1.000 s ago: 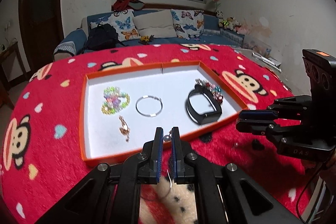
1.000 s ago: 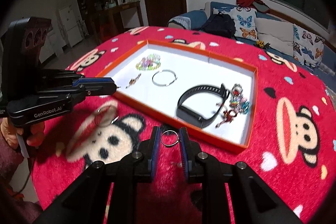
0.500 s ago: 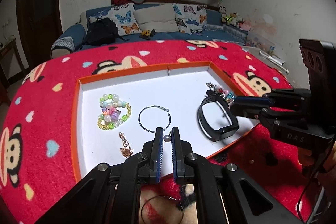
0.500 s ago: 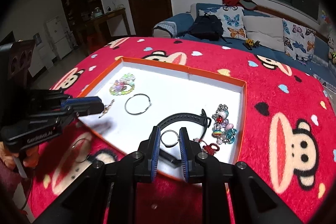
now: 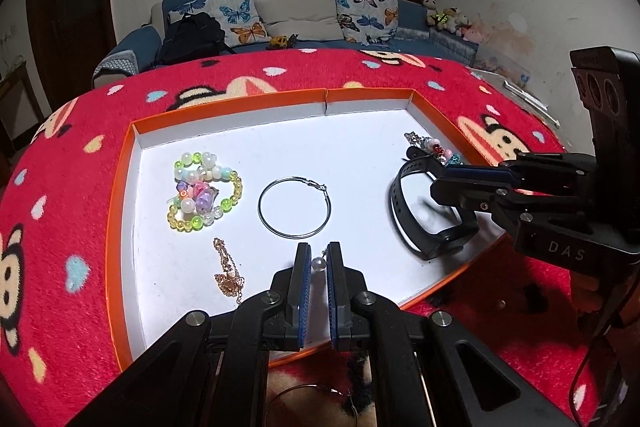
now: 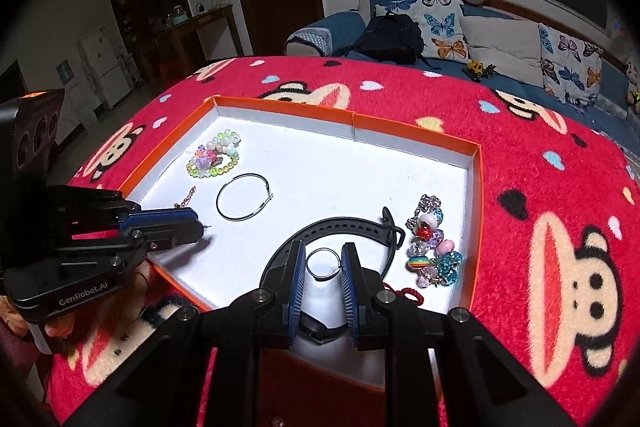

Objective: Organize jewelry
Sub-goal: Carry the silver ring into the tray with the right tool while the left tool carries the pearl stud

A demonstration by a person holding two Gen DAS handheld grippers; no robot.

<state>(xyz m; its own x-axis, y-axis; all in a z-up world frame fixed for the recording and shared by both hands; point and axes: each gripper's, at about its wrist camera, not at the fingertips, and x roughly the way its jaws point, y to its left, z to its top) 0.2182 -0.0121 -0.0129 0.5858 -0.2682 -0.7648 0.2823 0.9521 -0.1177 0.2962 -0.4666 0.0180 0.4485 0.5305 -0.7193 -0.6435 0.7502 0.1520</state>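
An orange tray with a white floor (image 5: 280, 131) (image 6: 320, 163) holds a pastel bead bracelet (image 5: 202, 191), a silver hoop earring (image 5: 294, 207), a gold chain (image 5: 229, 273), a black wristband (image 5: 430, 215) (image 6: 344, 227) and a charm bracelet (image 6: 434, 247). My left gripper (image 5: 318, 263) is shut on a pearl earring (image 5: 318, 263) above the tray's near part. My right gripper (image 6: 323, 263) is shut on a small silver ring (image 6: 323, 262) above the black wristband.
The tray lies on a red monkey-print cloth (image 5: 340, 71) over a round table. Another silver hoop (image 5: 312, 405) lies on the cloth below my left gripper. A sofa with cushions and a black backpack (image 5: 188, 37) stands behind the table.
Both grippers have moved forward from over the cloth to over the tray, each still holding its piece. The tray's contents have not moved.
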